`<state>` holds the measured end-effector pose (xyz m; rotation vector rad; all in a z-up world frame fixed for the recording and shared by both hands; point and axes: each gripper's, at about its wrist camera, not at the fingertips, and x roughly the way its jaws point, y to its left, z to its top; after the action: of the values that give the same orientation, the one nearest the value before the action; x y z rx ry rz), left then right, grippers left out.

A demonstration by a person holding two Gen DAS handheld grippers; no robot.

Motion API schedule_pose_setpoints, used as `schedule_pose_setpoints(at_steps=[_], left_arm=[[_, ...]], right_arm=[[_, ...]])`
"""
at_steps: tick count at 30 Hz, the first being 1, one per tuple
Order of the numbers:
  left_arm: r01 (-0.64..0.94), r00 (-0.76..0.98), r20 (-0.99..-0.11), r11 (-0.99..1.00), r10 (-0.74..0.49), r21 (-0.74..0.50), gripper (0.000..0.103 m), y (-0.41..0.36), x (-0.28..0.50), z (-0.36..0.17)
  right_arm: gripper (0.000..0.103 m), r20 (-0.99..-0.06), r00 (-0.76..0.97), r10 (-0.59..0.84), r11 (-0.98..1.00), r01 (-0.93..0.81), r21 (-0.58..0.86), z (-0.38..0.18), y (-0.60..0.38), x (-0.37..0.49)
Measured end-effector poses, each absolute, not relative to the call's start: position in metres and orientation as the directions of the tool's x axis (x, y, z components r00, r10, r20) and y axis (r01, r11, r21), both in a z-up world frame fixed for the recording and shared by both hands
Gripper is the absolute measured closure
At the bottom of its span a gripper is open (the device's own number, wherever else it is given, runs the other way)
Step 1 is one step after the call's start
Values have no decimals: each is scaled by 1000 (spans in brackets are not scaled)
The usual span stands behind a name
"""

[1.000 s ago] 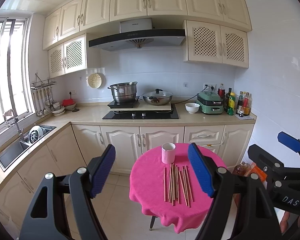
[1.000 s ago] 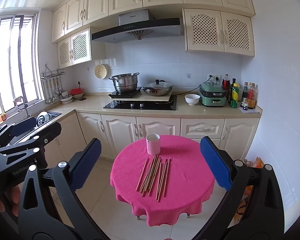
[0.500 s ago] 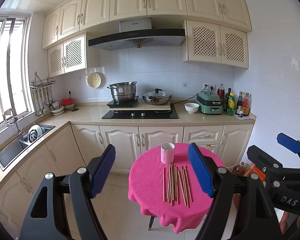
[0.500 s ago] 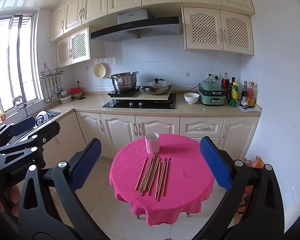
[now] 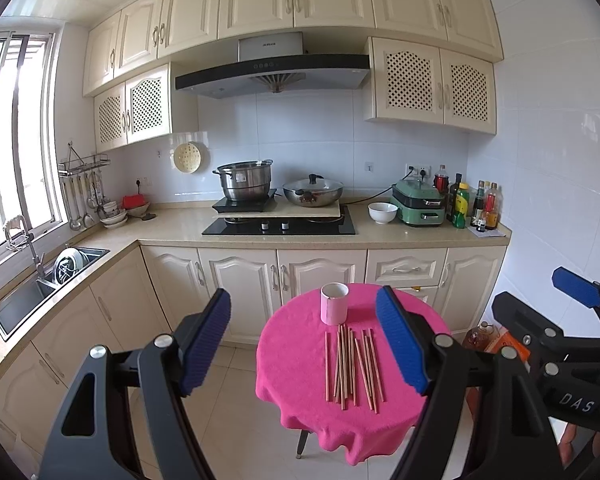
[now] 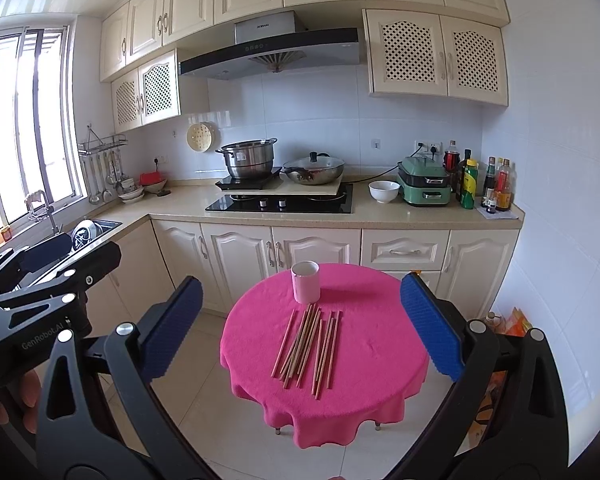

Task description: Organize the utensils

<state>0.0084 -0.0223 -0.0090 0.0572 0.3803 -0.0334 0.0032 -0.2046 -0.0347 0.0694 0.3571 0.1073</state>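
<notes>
Several wooden chopsticks [image 5: 352, 362] lie loose on a small round table with a pink cloth [image 5: 292, 344], just in front of an upright pink cup [image 5: 334, 303]. The chopsticks [image 6: 310, 346], cup [image 6: 305, 282] and table [image 6: 376, 344] also show in the right wrist view. My left gripper [image 5: 306, 344] is open and empty, held high and well short of the table. My right gripper [image 6: 300, 328] is open and empty, likewise back from the table. Each gripper shows at the edge of the other's view.
Kitchen counter [image 5: 172, 232] runs behind the table with a hob, steel pot [image 5: 244, 180], lidded pan [image 5: 313, 192], white bowl [image 5: 383, 213], green appliance and bottles [image 5: 486, 206]. A sink [image 5: 40, 292] is at left. Bags sit on the floor right of the table [image 6: 516, 320]. Tiled floor surrounds the table.
Both grippers have drifted very slightly; the table and chopsticks shift a little in view. Jaws stay open, nothing touched.
</notes>
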Motion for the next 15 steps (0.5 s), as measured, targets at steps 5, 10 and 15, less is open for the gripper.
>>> schedule_pose_setpoints(at_steps=[5,10,15], left_arm=[[43,927,-373,998,-23,46,29,-20,9,-9],[44,927,-375,998,-24,45,29,-19,10,-11],[43,926,-376,998,-23,46,29,-20,11,-12]], right_arm=[[6,-347,931,117,992,-92,86,-35,-204,4],[6,-348,930,117,992,-92,86,-35,-204,4],[6,-348,930,117,992,-93,85,-35,-204,4]])
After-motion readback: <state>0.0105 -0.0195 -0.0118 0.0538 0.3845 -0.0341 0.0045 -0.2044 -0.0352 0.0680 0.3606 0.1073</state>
